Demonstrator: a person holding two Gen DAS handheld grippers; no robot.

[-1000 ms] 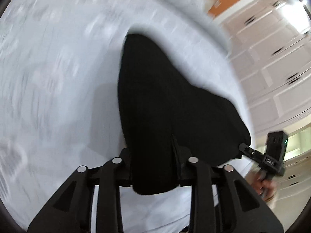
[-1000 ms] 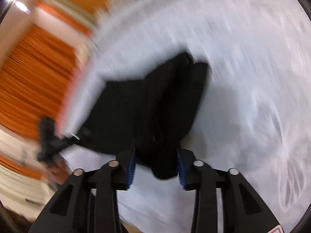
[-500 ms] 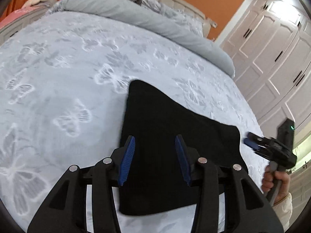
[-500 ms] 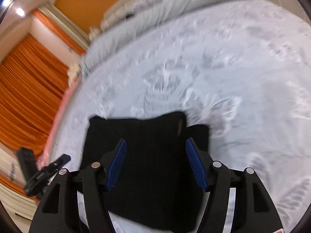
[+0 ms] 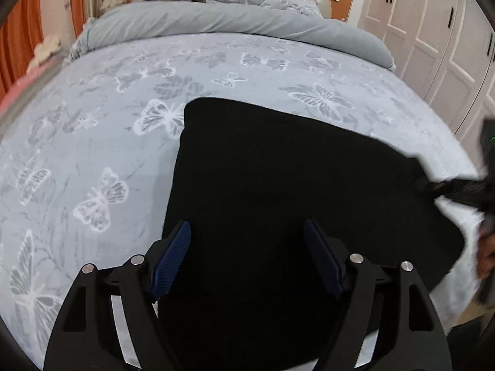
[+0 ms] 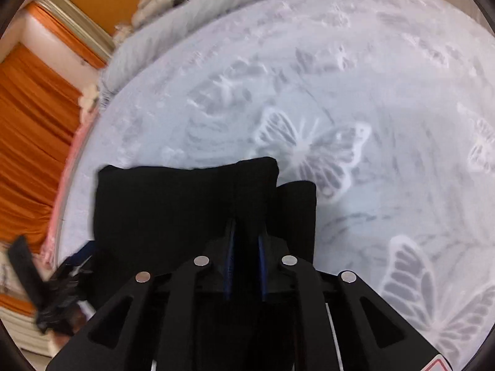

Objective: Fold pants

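Pinching black pants (image 6: 185,204): right tongs (image 6: 246,232); left tongs (image 5: 247,232) spread wide above.

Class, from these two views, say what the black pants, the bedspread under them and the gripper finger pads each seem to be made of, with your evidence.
Pants: soft matte black cloth, possibly knit; it drapes and shows no sheen.
Bedspread: pale grey woven fabric, seemingly with a butterfly pattern.
Finger pads: blue, finely ribbed, probably rubber.
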